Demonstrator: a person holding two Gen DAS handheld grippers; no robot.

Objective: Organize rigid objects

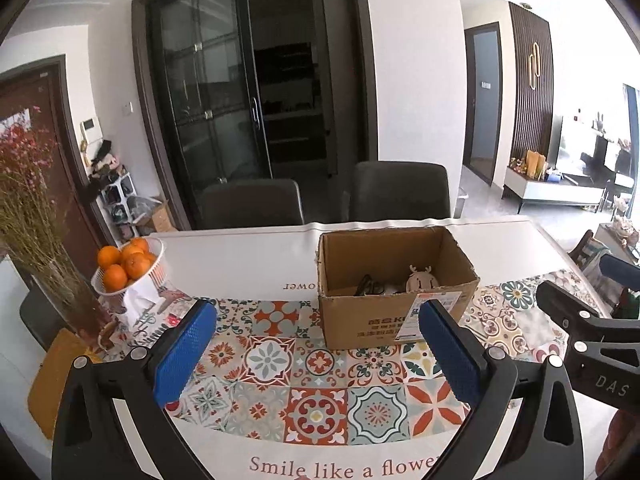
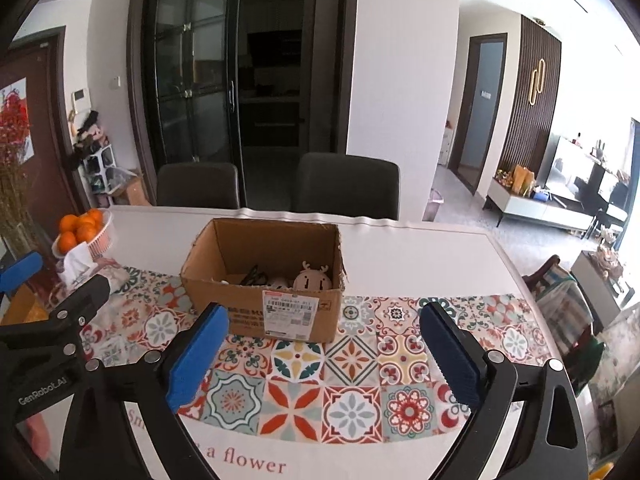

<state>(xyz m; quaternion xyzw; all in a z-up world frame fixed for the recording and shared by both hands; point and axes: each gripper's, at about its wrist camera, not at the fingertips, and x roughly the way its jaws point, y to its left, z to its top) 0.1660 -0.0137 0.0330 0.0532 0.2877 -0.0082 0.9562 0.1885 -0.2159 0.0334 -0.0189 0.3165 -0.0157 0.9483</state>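
Observation:
An open cardboard box (image 1: 396, 316) stands on the patterned tablecloth (image 1: 320, 380); it also shows in the right wrist view (image 2: 264, 312). Inside lie a round wooden deer-face piece (image 1: 422, 279) (image 2: 313, 279), a dark object (image 1: 370, 286) (image 2: 254, 276) and pale items. My left gripper (image 1: 320, 352) is open and empty, held above the cloth just short of the box. My right gripper (image 2: 322, 352) is open and empty, also in front of the box. Each gripper shows at the edge of the other's view.
A white basket of oranges (image 1: 128, 266) and a tissue pack (image 1: 140, 300) stand at the left, beside a vase of dried flowers (image 1: 36, 240). Two dark chairs (image 1: 400, 192) stand behind the table. The table's right edge (image 2: 520, 280) borders another chair.

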